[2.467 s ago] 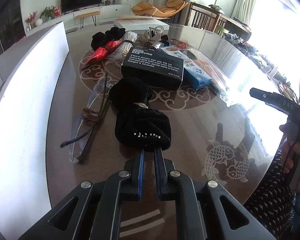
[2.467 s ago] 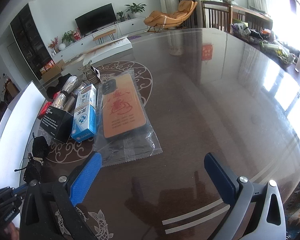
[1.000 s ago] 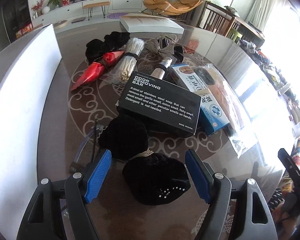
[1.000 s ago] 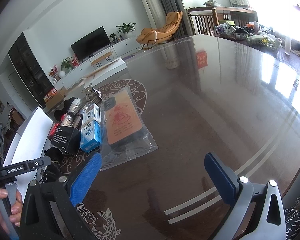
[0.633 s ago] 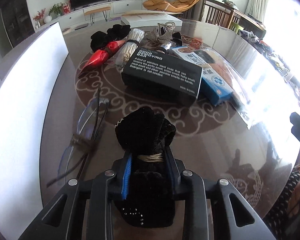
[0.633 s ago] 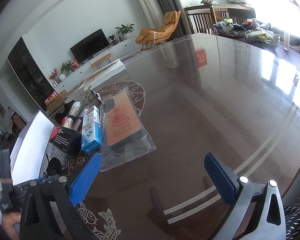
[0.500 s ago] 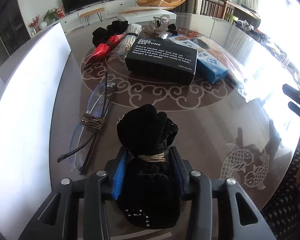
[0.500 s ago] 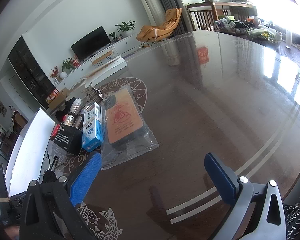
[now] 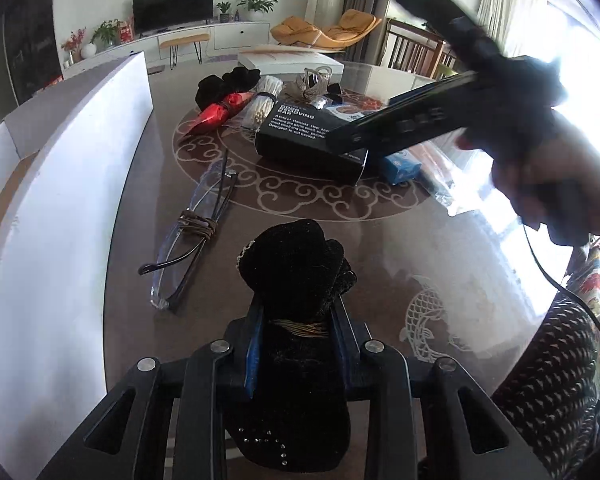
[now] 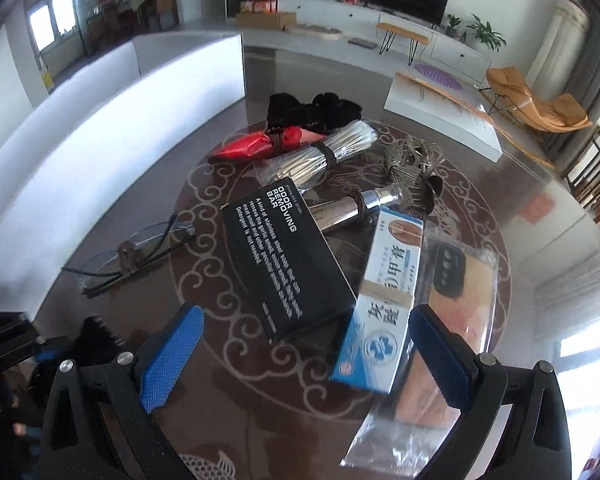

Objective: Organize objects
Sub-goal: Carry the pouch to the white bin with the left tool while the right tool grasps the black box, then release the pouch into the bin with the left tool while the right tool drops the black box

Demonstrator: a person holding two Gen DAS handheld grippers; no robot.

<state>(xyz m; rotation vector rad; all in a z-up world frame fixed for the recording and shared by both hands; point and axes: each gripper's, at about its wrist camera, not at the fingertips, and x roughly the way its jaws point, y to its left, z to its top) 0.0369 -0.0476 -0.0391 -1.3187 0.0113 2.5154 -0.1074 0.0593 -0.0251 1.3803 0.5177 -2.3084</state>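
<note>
A black velvet pouch point(image 9: 296, 264), tied with a straw cord, sits between the blue pads of my left gripper point(image 9: 298, 312). The jaws are closing and the pads press on its neck. Its lower half hangs under the gripper, near the table's front edge. My right gripper point(image 10: 304, 320) stands open above the table, with the black odor-removing-bar box point(image 10: 288, 256) and a blue-and-white box point(image 10: 388, 300) just beyond its fingers. Nothing is between its pads. In the left wrist view a hand point(image 9: 540, 168) holds the right tool, blurred, over the boxes.
Folded glasses point(image 9: 196, 232) lie left of the pouch. Behind the boxes are a red packet point(image 10: 260, 144), a bundle of sticks point(image 10: 320, 156), a silver tube point(image 10: 352, 208), another black pouch point(image 10: 312, 112) and a bagged phone case point(image 10: 460, 320). A white board point(image 9: 60, 240) walls the left side.
My left jaws closed onto the pouch and drew it back toward the front edge. The right gripper swung left and rolled, from bare tabletop to over the boxes.
</note>
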